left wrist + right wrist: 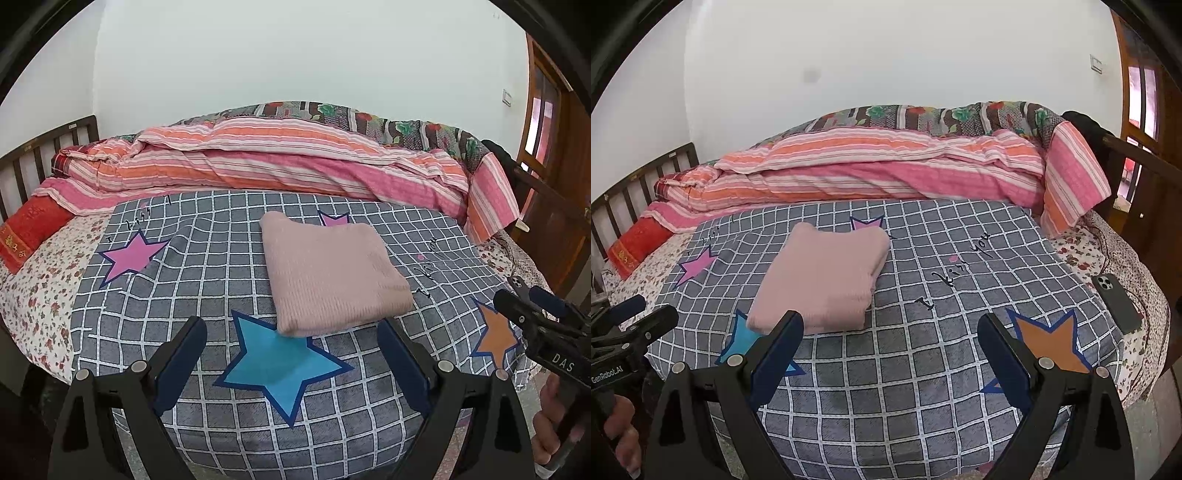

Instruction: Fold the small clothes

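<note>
1. The pink knit garment (334, 273) is folded into a compact, thick rectangle and lies flat on the grey checked bedspread (207, 291), partly covering a blue star (280, 363).
2. The left gripper (291, 363) and the right gripper (890, 360) both hover near the bed's front edge; their fingers are spread wide and hold nothing.
3. Bare bedspread surrounds the garment on all sides.
4. A dark phone (1117, 302) lies at the bed's right edge.
5. A striped quilt (266, 162) is bundled along the white wall (295, 55).
</note>
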A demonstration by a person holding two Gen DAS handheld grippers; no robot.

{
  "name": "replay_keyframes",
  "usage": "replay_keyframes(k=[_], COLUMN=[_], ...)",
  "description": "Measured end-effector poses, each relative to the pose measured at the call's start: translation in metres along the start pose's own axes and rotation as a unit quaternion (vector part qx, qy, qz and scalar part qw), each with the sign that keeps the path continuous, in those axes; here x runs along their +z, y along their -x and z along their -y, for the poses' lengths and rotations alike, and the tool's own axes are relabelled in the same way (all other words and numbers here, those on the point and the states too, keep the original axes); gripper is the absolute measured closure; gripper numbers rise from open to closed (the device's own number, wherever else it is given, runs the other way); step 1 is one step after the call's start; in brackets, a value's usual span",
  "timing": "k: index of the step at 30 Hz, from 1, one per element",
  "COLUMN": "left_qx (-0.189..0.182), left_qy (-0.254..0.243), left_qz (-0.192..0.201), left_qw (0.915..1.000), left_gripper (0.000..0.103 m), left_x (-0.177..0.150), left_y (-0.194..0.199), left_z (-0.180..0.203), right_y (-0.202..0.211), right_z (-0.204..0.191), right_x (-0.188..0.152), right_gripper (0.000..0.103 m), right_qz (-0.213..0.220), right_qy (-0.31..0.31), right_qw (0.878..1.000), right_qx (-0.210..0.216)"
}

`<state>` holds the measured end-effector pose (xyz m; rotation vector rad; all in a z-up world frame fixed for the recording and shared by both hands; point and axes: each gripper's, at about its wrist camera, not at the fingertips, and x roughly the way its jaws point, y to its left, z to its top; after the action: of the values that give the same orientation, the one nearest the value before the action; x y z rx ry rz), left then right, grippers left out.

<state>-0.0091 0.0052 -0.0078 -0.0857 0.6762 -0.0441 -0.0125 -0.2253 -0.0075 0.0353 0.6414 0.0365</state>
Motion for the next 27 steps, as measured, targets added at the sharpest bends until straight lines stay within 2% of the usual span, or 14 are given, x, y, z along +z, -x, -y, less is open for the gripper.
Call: replay_keyframes(k=[27], left_qx=[-0.002], left_qy=[-0.003], left_qz=[0.000], left_qw=[1.0000], left_gripper=[0.009], left_x=[0.0027], left_y=[0.0014], left_z=[-0.0043], right_y=[0.0042], right_z=[-0.0025], right_x=[0.0013], right_gripper=[0.009], right_qz=[0.005], right_qy=[-0.002], right_qw=[1.000], right_qx=[0.001])
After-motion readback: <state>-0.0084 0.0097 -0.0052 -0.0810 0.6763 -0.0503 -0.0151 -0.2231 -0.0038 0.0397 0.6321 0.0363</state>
